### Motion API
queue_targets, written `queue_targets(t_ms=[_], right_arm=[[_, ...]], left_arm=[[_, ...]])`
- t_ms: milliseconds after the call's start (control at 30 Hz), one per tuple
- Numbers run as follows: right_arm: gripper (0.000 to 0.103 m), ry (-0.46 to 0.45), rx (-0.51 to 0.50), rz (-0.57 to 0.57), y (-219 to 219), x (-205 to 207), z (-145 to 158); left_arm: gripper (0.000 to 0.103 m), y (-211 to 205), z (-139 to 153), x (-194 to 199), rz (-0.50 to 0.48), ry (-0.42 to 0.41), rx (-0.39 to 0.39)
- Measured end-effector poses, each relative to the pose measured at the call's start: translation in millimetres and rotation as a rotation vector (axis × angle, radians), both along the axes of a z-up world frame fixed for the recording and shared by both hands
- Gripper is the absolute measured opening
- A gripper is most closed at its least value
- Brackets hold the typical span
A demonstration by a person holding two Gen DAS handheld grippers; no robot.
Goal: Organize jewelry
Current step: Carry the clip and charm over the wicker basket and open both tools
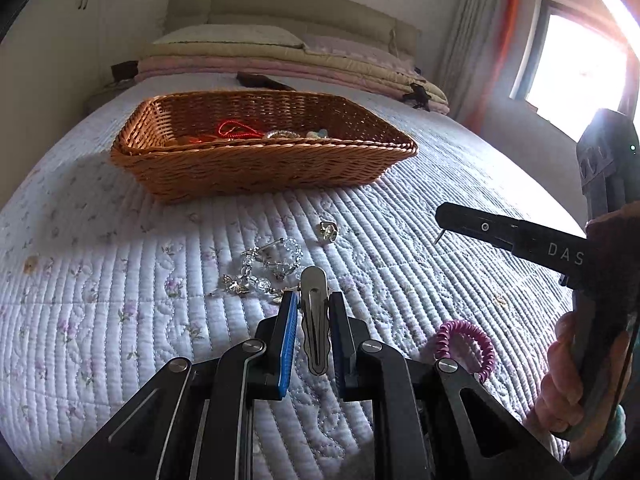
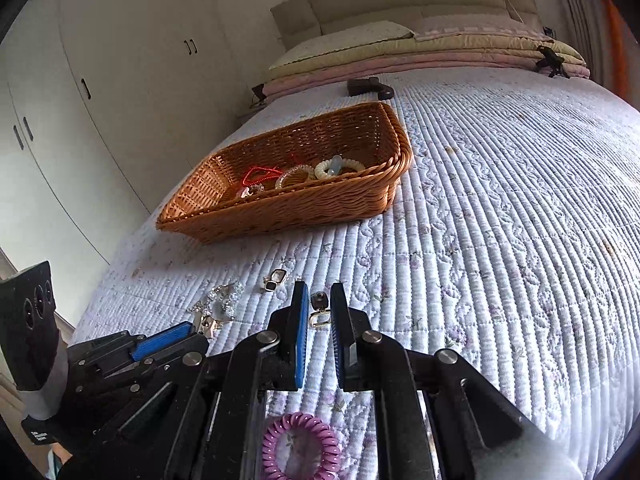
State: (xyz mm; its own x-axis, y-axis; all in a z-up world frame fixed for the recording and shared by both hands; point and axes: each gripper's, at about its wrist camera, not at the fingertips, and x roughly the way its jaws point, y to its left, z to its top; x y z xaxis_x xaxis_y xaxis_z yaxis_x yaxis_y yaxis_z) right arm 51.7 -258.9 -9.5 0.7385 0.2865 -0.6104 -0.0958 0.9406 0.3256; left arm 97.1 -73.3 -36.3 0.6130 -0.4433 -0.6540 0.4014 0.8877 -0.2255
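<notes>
On a quilted lilac bedspread (image 1: 120, 280) the left gripper (image 1: 313, 300) is clenched on a silver metal hair clip (image 1: 314, 320), which stands lengthwise between its 2 blue-padded fingers with its rounded tip poking out past them. The right gripper (image 2: 320, 308) is clenched on a small gold earring (image 2: 319, 312) with a dark stone at its top, pinched between the pads just above the bedspread; in the left wrist view only its black side shows at the right, with a thin pin jutting from the tip, and a hand (image 1: 560, 392) wrapped round its handle. Farther up the bed sits a wicker basket (image 2: 304, 216), which already holds a red cord (image 2: 258, 176), 2 pale bead bracelets (image 2: 320, 170) and a few smaller pieces that are hard to make out. On the cover between the basket and the grippers lie a tangle of clear crystal jewellery (image 1: 268, 264), just past the left gripper's tips, and a second gold earring (image 2: 276, 279) a little to its right. A purple spiral hair tie (image 2: 302, 446) lies near, under the right gripper's frame. Pillows and folded blankets are stacked at the far headboard (image 1: 280, 4).
</notes>
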Motion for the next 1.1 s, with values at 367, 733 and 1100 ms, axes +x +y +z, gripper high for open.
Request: queue_targets(t_ms=[367,733,1100], right_arm=[[0.013,-0.075,0.053,0.01,-6.9,-8.5,30.7],[0.013,-0.085,-0.042,0.022,25.3,96.6,80.3],[0.013,0.195,-0.105,0.04,50.0,216.1,12.1]], left_arm=[[0.016,19.1,39.2,-2.9,0.001,-0.057,-0.075],[0.016,31.0,97.8,100.6,0.047,-0.066,-0.07],[0.016,13.1,46.9,176.3,0.057,0.06,0.04]])
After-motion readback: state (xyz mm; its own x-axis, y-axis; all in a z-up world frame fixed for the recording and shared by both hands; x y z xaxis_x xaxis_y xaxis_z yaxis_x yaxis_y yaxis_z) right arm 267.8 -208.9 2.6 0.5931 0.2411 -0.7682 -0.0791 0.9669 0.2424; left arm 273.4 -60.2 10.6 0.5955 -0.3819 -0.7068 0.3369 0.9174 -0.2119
